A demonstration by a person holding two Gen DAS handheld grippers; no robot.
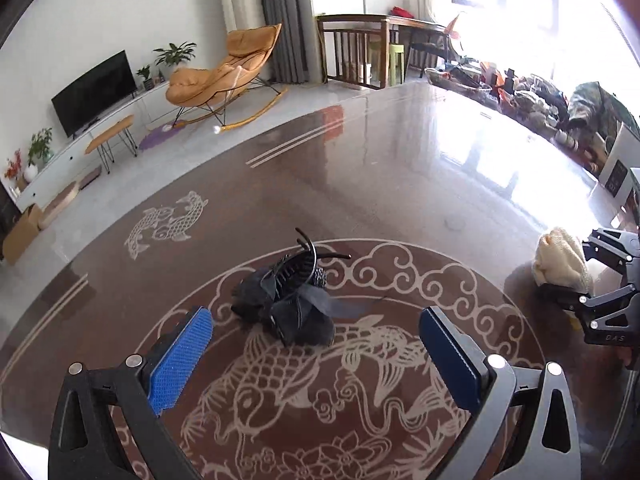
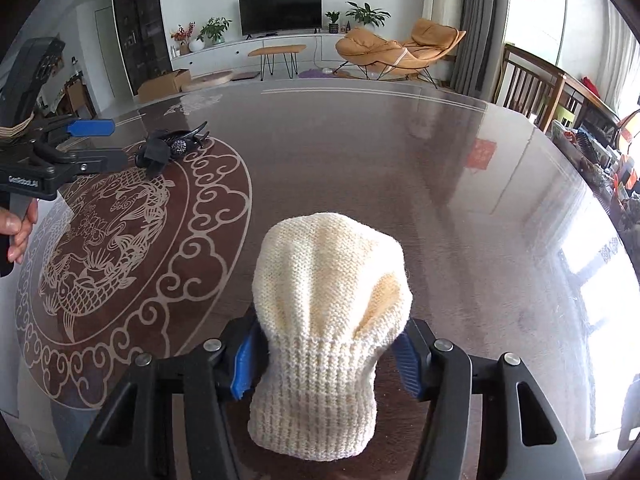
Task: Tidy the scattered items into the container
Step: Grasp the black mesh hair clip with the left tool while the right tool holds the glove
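left wrist view: the left gripper point(image 1: 316, 344) hangs over the carp medallion point(image 1: 320, 380) on the table point(image 1: 400, 160), its blue pads spread wide with nothing between them.
hair claw: the black hair claw point(image 1: 290, 298) lies on the medallion's far part, straight ahead of the open fingers and a little left of their midline; its teeth point up and away.
nearer arm: the left one, i judge; the right gripper point(image 1: 576, 276) sits off the medallion's right edge.
right wrist view: the right gripper's pads press both sides of the cream knitted hat point(image 2: 328, 304), just right of the medallion's rim, crown pointing away, cuff toward the camera.
hidden: no container shows in either view; whether the hat is lifted off the table is unclear.
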